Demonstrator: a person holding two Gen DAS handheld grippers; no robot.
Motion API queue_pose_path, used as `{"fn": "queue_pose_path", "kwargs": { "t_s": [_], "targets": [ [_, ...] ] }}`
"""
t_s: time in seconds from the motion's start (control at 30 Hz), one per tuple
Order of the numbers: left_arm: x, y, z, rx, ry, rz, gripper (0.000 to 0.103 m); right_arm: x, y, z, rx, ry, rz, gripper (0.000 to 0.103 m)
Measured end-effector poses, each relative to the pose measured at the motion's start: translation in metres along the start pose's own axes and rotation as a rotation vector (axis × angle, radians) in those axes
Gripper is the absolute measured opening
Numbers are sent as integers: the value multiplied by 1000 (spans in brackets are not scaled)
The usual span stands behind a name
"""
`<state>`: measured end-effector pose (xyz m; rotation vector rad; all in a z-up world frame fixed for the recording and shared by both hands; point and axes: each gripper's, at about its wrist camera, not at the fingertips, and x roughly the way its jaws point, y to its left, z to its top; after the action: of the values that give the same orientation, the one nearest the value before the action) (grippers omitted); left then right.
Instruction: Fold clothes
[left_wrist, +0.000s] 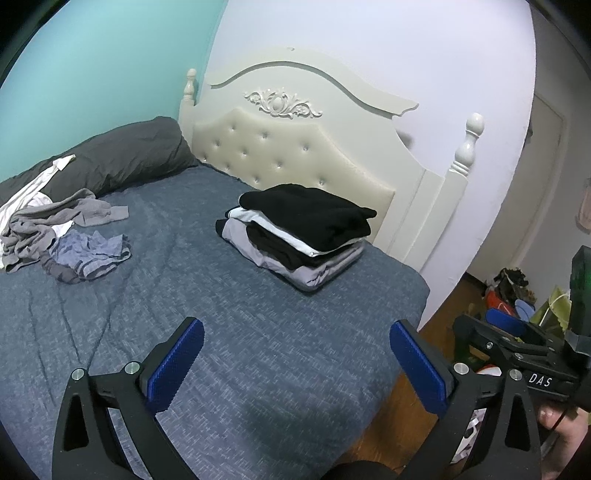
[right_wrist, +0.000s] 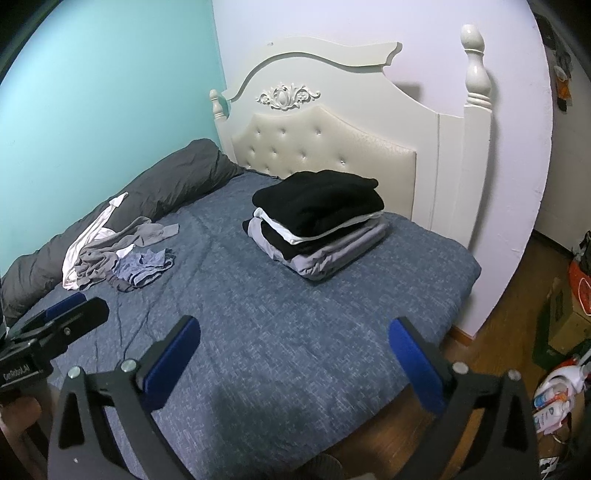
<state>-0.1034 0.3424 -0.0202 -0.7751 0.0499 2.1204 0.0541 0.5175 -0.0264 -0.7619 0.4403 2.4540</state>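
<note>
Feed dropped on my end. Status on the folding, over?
Left gripper and right gripper open, empty, over the bed. Folded stack by the headboard. Unfolded pile waiting. Nothing in the way.

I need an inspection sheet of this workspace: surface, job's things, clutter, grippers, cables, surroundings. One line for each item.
Surface: blue bed cover, wrinkled.
Job's things: folded stack near the headboard; unfolded pile by the grey duvet.
Clutter: bags and bottles on the floor.
Grippers: left gripper and right gripper open, holding nothing.
Cables: nothing seen.
Surroundings: teal wall, white wall.
</note>
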Motion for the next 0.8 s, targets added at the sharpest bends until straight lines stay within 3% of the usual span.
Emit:
{"fn": "queue_pose_path", "kwargs": {
  "t_s": [0.8],
  "targets": [
    [-26, -4, -12, -1, -12, 15, 102, -23, 0, -13, -1, -9, 27, 103]
  ]
}}
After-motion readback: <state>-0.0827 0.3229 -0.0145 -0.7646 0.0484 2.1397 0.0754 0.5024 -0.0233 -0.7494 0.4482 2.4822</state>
